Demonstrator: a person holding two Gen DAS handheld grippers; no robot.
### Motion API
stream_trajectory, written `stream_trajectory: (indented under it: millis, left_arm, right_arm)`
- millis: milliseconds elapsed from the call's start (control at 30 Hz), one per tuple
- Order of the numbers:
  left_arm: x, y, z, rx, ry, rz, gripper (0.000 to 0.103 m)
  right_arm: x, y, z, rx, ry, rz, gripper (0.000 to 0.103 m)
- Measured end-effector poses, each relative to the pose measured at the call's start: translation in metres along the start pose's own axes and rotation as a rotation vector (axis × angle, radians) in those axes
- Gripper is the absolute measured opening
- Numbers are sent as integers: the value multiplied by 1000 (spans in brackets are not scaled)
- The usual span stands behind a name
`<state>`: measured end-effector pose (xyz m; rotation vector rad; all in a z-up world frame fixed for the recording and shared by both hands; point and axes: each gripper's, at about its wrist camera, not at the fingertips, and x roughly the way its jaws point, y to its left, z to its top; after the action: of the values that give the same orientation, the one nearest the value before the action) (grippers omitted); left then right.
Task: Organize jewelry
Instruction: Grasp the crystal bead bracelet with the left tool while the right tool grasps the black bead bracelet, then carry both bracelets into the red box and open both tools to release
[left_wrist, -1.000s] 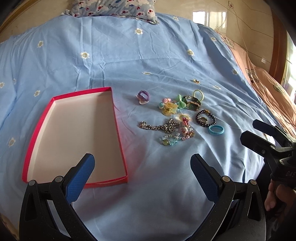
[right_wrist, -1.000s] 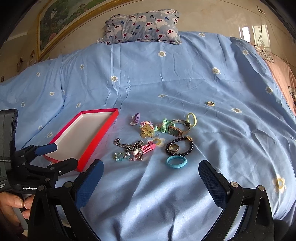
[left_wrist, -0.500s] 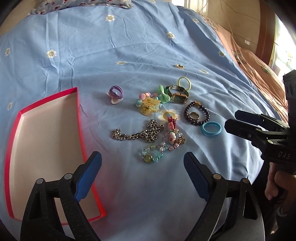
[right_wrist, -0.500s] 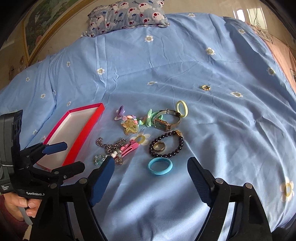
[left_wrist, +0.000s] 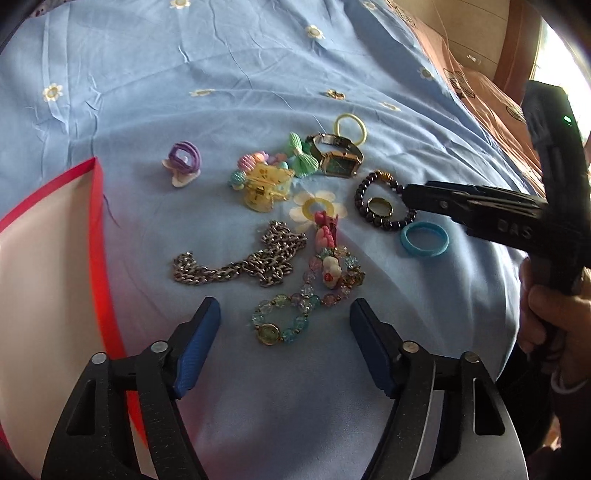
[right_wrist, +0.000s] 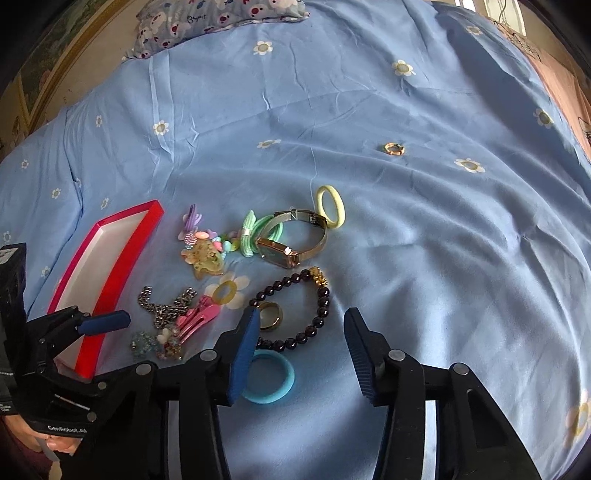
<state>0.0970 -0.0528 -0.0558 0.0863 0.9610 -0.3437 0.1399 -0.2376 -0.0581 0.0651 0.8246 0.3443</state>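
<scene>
A pile of jewelry lies on the blue bedsheet. My left gripper (left_wrist: 285, 309) is open, low over the pastel bead bracelet (left_wrist: 295, 310), beside the silver chain (left_wrist: 243, 258) and pink hair clip (left_wrist: 327, 229). My right gripper (right_wrist: 301, 320) is open, just above the dark bead bracelet (right_wrist: 314, 321), with a gold ring (right_wrist: 271, 315) inside the bracelet's loop and a blue hair tie (right_wrist: 269, 380) under its left finger. The red tray (left_wrist: 44, 295) lies at the left, empty where it shows. A gold watch (right_wrist: 291, 243), yellow hair tie (right_wrist: 331, 205) and purple clip (left_wrist: 183, 162) lie behind.
A lone gold ring (right_wrist: 393, 148) lies apart on the sheet at the far right. A patterned pillow (right_wrist: 221, 18) sits at the head of the bed. An orange quilt (left_wrist: 480, 85) borders the bed's right side.
Both grippers have moved forward and down toward the jewelry pile. Both pairs of jaws have narrowed a little but stay open. No item has moved.
</scene>
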Motion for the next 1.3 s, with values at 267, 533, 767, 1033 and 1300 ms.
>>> stream_trajectory:
  millis: [267, 533, 767, 1033, 1300]
  left_arm:
    - [0, 1, 0, 17, -7, -57, 19]
    - [-16, 5, 2, -24, -50, -76, 12]
    - [-56, 22, 6, -96, -145, -87, 12]
    - [-98, 47, 2, -150, -225, -60, 12]
    - [-119, 92, -24, -266, -245, 11, 12]
  right_arm:
    - [22, -1, 1, -23, 27, -41, 13]
    - [9, 5, 6, 11, -52, 30, 7]
    - [-26, 23, 22, 1, -162, 76, 7]
    - [-50, 60, 41, -71, -209, 125, 7]
    - [-44, 108, 42, -126, -189, 237, 7]
